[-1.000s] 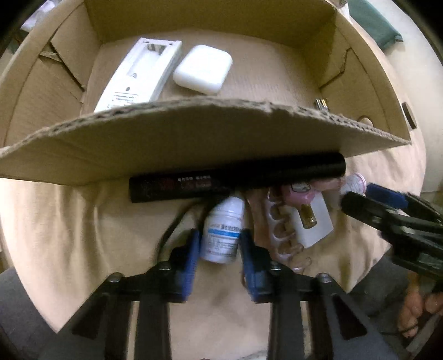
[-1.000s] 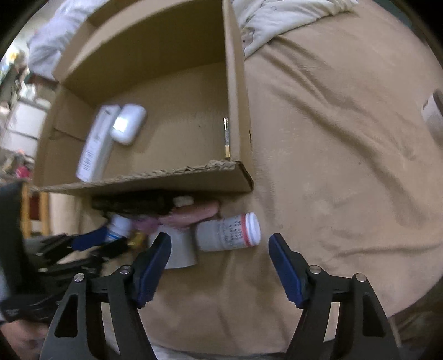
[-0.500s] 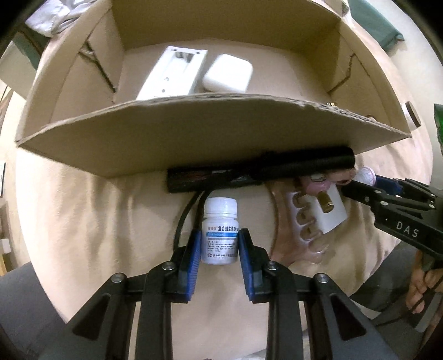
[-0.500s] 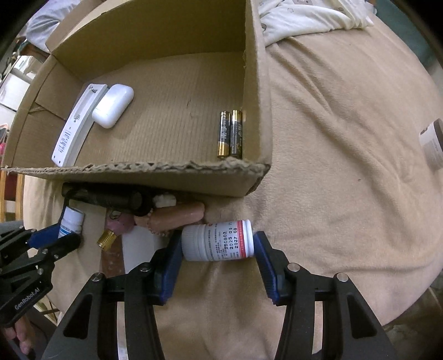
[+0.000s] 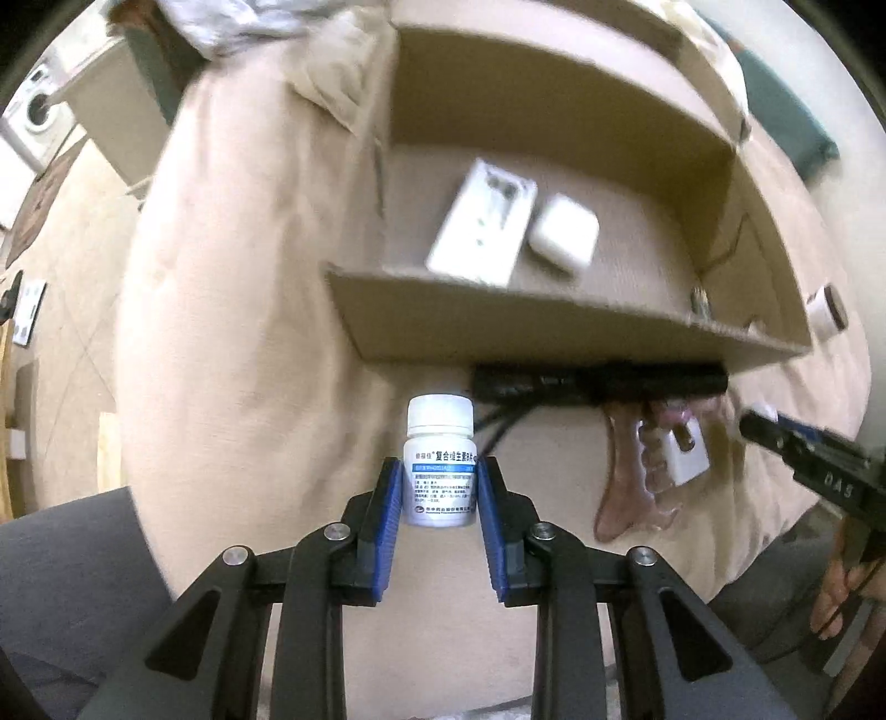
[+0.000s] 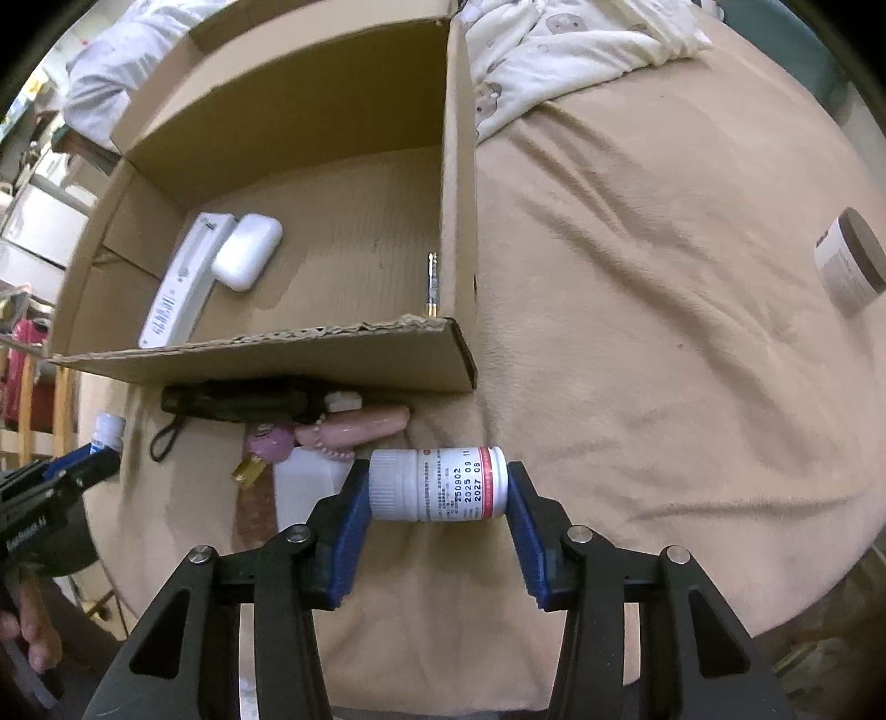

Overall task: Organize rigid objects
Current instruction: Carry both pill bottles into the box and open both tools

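My left gripper (image 5: 438,468) is shut on a white bottle with a blue label (image 5: 440,426), held upright above the beige blanket in front of the cardboard box (image 5: 554,327). In the right wrist view, a white bottle with a red band (image 6: 443,490) lies sideways between the pads of my right gripper (image 6: 436,476). Its jaws are closing, and the pads touch the bottle's cap and base. The box holds a white remote (image 6: 177,288), a white case (image 6: 247,252) and a battery (image 6: 431,282).
A long black object with a cord (image 6: 238,401), pink items (image 6: 354,429) and a white block (image 6: 304,487) lie against the box's near wall. A brown-lidded white jar (image 6: 850,260) sits far right on the blanket. Pale bedding (image 6: 554,50) lies behind the box.
The left gripper lifted the blue-label bottle off the blanket and drew back from the box. The right jaws narrowed from wide open until they met the red-band bottle.
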